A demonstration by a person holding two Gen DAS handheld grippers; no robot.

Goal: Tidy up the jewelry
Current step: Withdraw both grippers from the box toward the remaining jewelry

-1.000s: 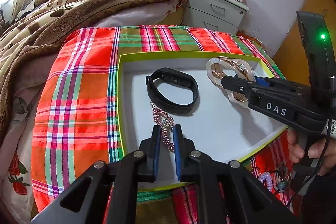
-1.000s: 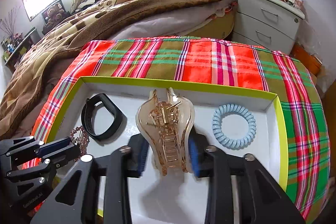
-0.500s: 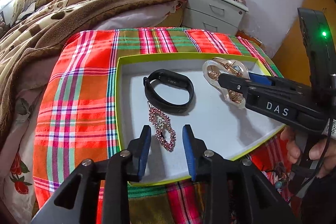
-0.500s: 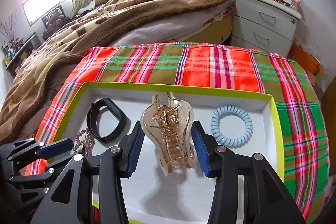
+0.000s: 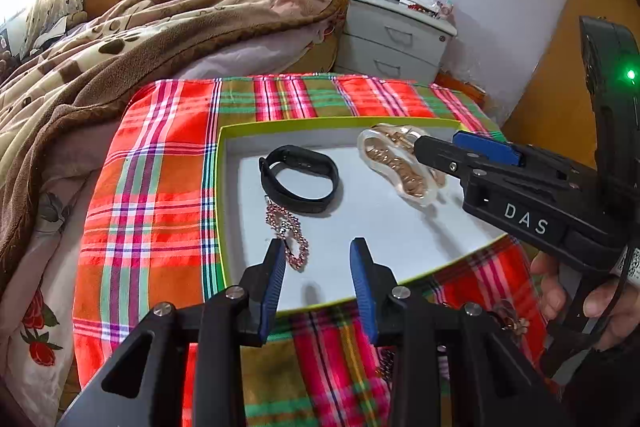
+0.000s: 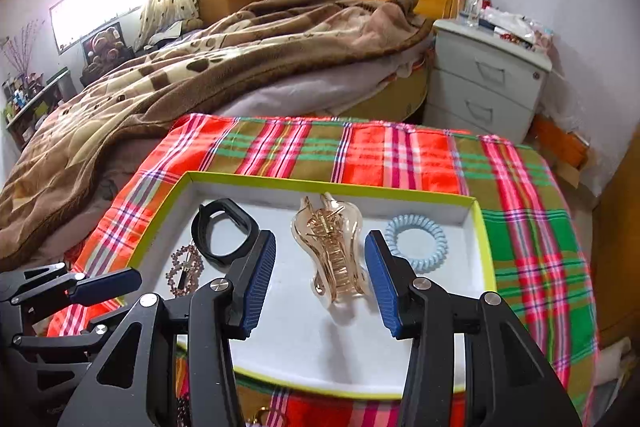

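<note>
Left claw (image 5: 318,269): spread, its jaws having just been opening; nothing pinched.
Pink beaded piece (image 5: 289,234): flat on the tray floor, its near end just ahead of the left pad, free of both pads.
Black band (image 5: 301,179): beyond the beaded piece, lying in the tray.
Right claw (image 6: 320,267): spread wide, its jaws having just been opening; pads clear of the clip.
Amber hair clip (image 6: 334,247): between and just ahead of the right claw's pads, resting on the tray.
Blue coil hair tie (image 6: 416,242): just right of the right claw's right pad, in the tray.
Tray (image 6: 320,186): white floor, lime rim, under both claws.
Counter (image 6: 400,151): covered in red and green plaid cloth, around the tray.
</note>
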